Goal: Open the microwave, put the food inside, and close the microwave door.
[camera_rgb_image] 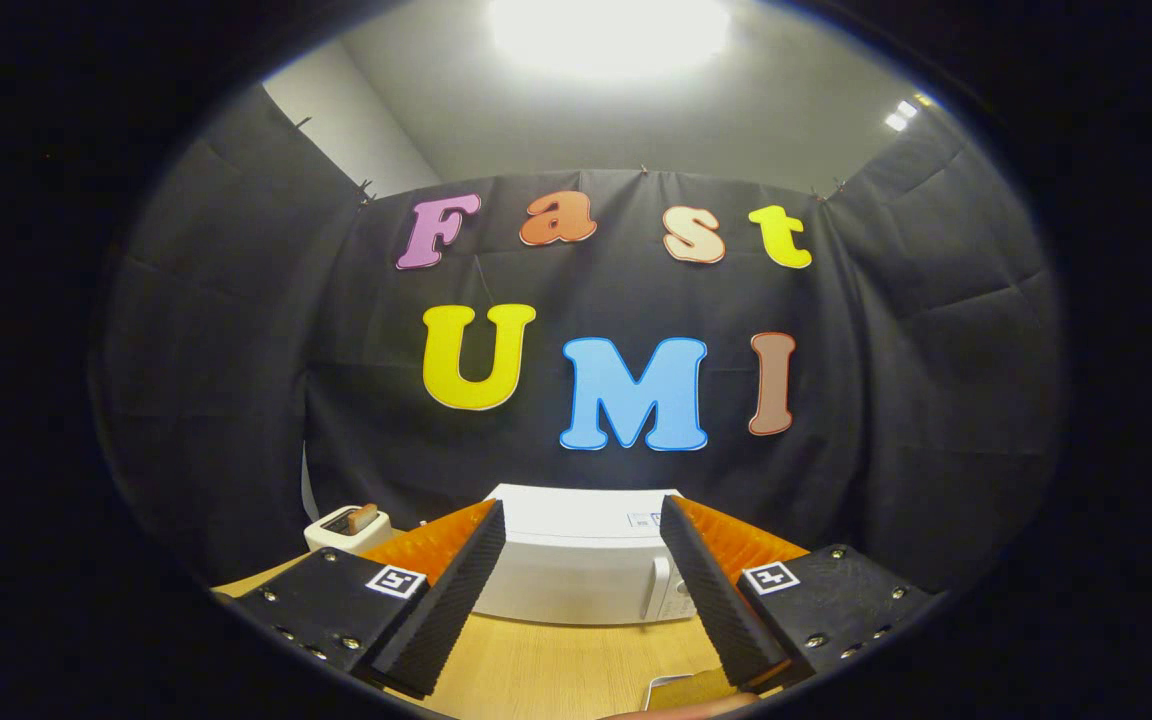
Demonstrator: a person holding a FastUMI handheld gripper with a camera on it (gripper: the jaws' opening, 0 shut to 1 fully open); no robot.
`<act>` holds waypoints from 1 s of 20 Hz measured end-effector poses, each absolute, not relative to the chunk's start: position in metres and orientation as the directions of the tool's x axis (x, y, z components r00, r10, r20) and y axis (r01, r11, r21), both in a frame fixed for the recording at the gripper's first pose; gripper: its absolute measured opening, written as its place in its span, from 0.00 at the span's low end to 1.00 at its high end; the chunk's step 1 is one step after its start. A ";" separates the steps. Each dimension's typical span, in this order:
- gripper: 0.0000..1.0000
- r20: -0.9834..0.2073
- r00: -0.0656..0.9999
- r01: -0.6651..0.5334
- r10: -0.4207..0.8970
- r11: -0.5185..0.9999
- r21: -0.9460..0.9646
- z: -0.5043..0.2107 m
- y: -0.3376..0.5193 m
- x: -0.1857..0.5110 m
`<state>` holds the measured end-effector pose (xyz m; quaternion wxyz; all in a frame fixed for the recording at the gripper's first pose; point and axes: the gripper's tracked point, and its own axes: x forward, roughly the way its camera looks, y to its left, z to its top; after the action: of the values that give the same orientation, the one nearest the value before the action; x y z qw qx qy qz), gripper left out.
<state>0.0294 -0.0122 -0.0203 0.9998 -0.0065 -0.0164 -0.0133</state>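
Observation:
A white microwave [576,560] stands on the wooden table [556,665], straight ahead and beyond my fingers, with its door closed. Its vertical handle [651,590] and control panel sit on its right side. My gripper [581,520] is open, its two fingers spread wide and framing the microwave, with nothing between them. Below the right finger, at the near table edge, lies part of a white dish with something tan on it [681,688]; what food it is I cannot tell.
A white toaster [344,528] with a slice of bread sticking up stands left of the microwave, beyond the left finger. Black cloth walls close the booth behind and to both sides. Bare wooden table lies between me and the microwave.

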 end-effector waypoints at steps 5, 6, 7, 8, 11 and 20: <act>0.99 0.009 1.000 0.021 -0.021 1.000 -0.002 -0.041 -0.019 0.052; 1.00 0.013 1.000 0.027 -0.027 1.000 -0.003 -0.045 -0.024 0.058; 1.00 0.018 0.999 0.035 -0.035 0.999 -0.004 -0.047 -0.028 0.066; 0.99 0.023 0.999 0.043 -0.043 0.999 0.000 -0.053 -0.033 0.073; 0.99 0.010 0.999 0.053 -0.054 0.998 0.024 -0.074 -0.044 0.101; 0.99 -0.075 0.989 0.129 -0.126 0.991 0.028 -0.165 -0.094 0.189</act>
<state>0.1885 -0.0937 -0.1652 0.9971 0.0165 0.0368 -0.0638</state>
